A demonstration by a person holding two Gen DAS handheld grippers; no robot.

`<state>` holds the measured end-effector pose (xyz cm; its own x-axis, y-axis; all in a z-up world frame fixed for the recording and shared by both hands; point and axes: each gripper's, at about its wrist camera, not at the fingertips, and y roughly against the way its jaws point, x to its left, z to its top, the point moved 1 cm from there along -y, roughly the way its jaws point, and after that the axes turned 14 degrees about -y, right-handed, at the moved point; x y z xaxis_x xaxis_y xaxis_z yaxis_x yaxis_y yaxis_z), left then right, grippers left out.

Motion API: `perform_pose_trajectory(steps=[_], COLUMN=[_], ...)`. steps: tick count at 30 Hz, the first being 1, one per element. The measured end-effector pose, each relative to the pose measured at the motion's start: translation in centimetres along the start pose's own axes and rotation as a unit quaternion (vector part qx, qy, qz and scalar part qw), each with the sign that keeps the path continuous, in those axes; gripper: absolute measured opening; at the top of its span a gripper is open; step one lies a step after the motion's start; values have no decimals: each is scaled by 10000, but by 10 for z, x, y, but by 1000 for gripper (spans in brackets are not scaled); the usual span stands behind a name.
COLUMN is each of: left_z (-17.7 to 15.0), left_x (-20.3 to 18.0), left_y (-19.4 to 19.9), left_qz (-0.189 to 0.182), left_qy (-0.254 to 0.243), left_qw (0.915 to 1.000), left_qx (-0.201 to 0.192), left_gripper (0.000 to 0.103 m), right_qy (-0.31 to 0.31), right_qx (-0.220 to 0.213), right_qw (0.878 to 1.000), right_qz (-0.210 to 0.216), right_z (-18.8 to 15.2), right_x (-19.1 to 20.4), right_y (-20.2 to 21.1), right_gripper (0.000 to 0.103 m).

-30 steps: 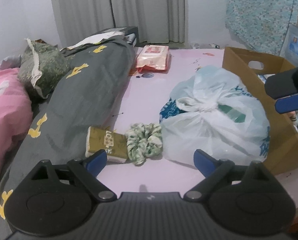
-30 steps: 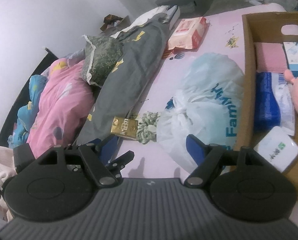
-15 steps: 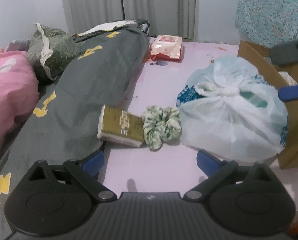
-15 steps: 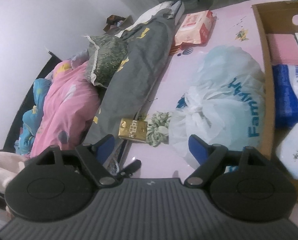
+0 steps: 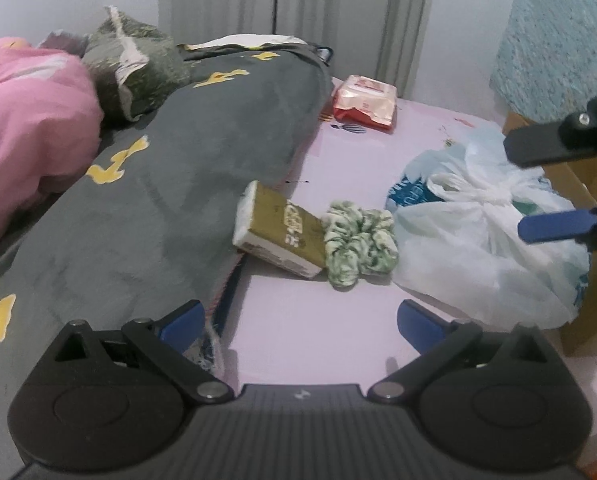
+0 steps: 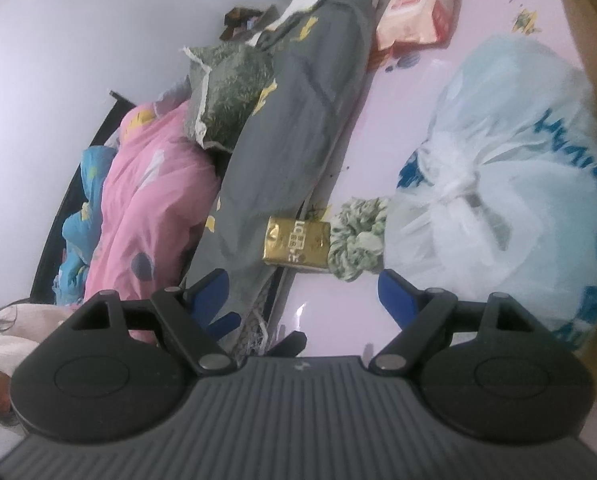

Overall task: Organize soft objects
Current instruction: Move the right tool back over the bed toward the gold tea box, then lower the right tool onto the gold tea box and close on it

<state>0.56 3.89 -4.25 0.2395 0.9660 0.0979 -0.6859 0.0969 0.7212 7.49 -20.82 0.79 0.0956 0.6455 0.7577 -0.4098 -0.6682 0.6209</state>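
We keep both grippers empty w/ jaws spread: left gripper (image 5: 298,322) lower centre, right gripper (image 6: 304,294) too. Green scrunchie (image 5: 360,246) sits mid-frame btwn gold box (image 5: 280,236) & plastic bag (image 5: 486,248), probably next pick.

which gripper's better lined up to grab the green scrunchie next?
Left, probably. The left gripper is open, empty, with the green scrunchie nearly centred ahead. The right gripper is also open, but the scrunchie sits off toward its right finger, against the tied plastic bag.
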Motion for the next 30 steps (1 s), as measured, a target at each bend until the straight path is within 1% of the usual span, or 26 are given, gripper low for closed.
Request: perform_pose_trajectory(steps=[4,7,18,21,25,27,30], left_z=[-3,-4,-9,-12,-14,-15,-13], left_x=[7,10,6,4,1,-1,-3], left_y=[-2,-3,-7,-6,-5,-8,-15], left_qz=[78,208,372,524,791,912,969], left_qy=[74,100,-53,-100,-59,-42,-27], left_qw=[9999,9997,9993,9984,9952,9930,9915], left_qx=[26,40,-17,-167,-568,-747,-866], left_gripper=[103,103,103,103,103,102,100], right_qy=[-21,-45,-110,-142,-47,39,52], right_qx=[99,151,264,296,316,399,504], right_qw=[9999,9999,9996,9995,9994,9990,9981], right_qz=[-19,-25,4,45,97,197,343], right_z=[0,0,-2,0,8,15,27], right_x=[2,2,8,11,22,30,39], right_y=[-11,-17,-29,-34,-43,-50,-63], right_gripper=[82,82,82,82,82,82,82])
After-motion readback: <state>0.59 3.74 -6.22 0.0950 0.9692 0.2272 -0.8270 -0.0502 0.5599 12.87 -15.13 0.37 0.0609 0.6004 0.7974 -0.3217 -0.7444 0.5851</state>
